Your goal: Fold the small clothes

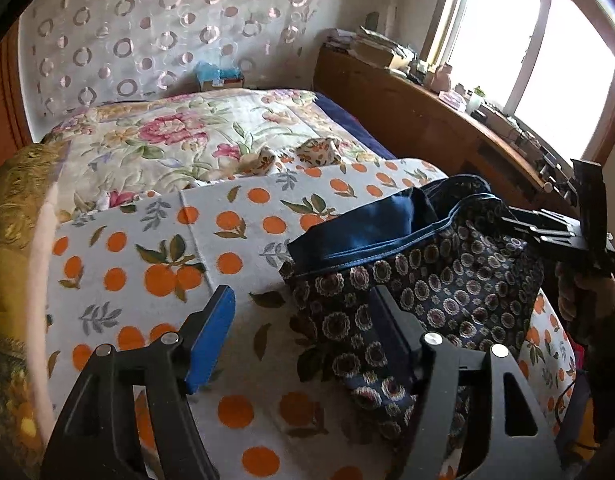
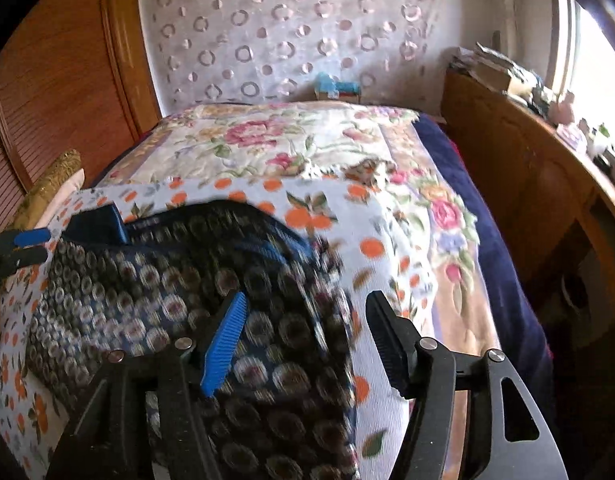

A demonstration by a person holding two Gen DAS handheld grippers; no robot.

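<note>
A small dark navy garment [image 1: 435, 280] printed with round flower medallions, with a plain blue waistband, lies on a white cloth with orange fruit print [image 1: 147, 240] spread on the bed. My left gripper [image 1: 301, 304] is open just above the garment's left edge; its pads press on nothing. In the right wrist view the same garment [image 2: 127, 280] is blurred, and its right edge lies under my open right gripper [image 2: 307, 304]. The fruit-print cloth [image 2: 391, 248] shows beside it. Each gripper is also seen from the other side: the right gripper [image 1: 563, 228] and the left gripper [image 2: 15, 246].
Beyond the cloth lies a floral quilt [image 1: 179, 132] over a dark blue blanket [image 2: 487, 220]. A wooden shelf [image 1: 427, 120] with clutter runs along the right under a bright window. A circle-patterned curtain [image 1: 147, 32] hangs behind, with a small box [image 1: 219, 76] at its foot. A gold cushion [image 1: 15, 200] lies left.
</note>
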